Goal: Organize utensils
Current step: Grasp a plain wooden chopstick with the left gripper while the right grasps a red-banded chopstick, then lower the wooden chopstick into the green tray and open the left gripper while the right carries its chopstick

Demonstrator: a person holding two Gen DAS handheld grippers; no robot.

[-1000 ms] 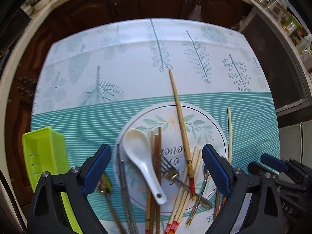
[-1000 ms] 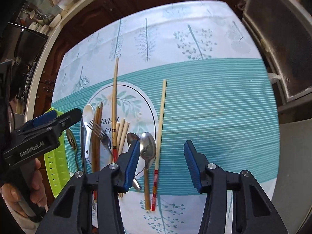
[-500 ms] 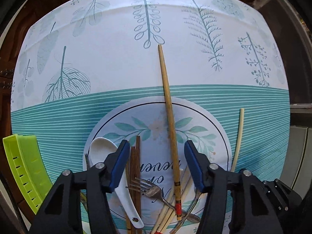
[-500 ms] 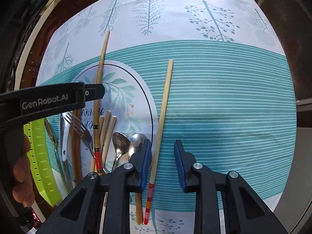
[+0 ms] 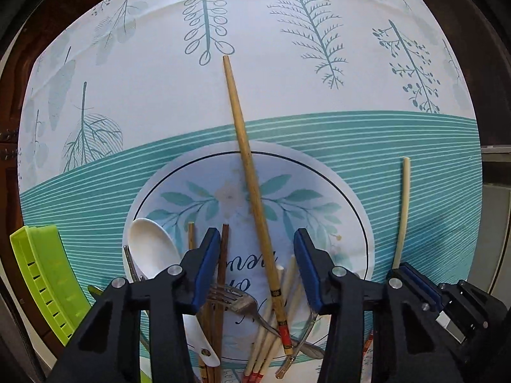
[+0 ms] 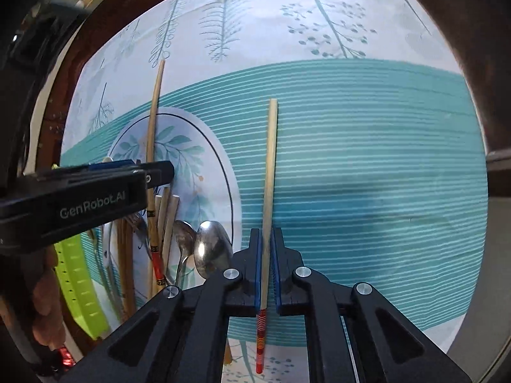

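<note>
My right gripper [image 6: 266, 236] is shut on a pale chopstick [image 6: 270, 166] with a red-striped end that lies on the teal cloth; the chopstick also shows in the left wrist view [image 5: 403, 210]. My left gripper [image 5: 257, 239] is open low over a pile of utensils on the printed circle. A long bamboo chopstick [image 5: 247, 166] runs between its fingers. A white ceramic spoon [image 5: 153, 249], dark wooden chopsticks [image 5: 223, 249], a fork [image 5: 234, 300] and pale chopsticks [image 5: 287, 274] lie below. Two metal spoons [image 6: 210, 245] lie beside my right gripper.
A lime green slotted tray [image 5: 48, 274] stands at the left table edge, also in the right wrist view [image 6: 80, 284]. The round table [image 5: 287, 63] has a leaf-print cloth, with dark wood cabinets behind it.
My right gripper has closed on the pale chopstick. My left gripper has moved lower and forward over the utensil pile and narrowed its opening.
</note>
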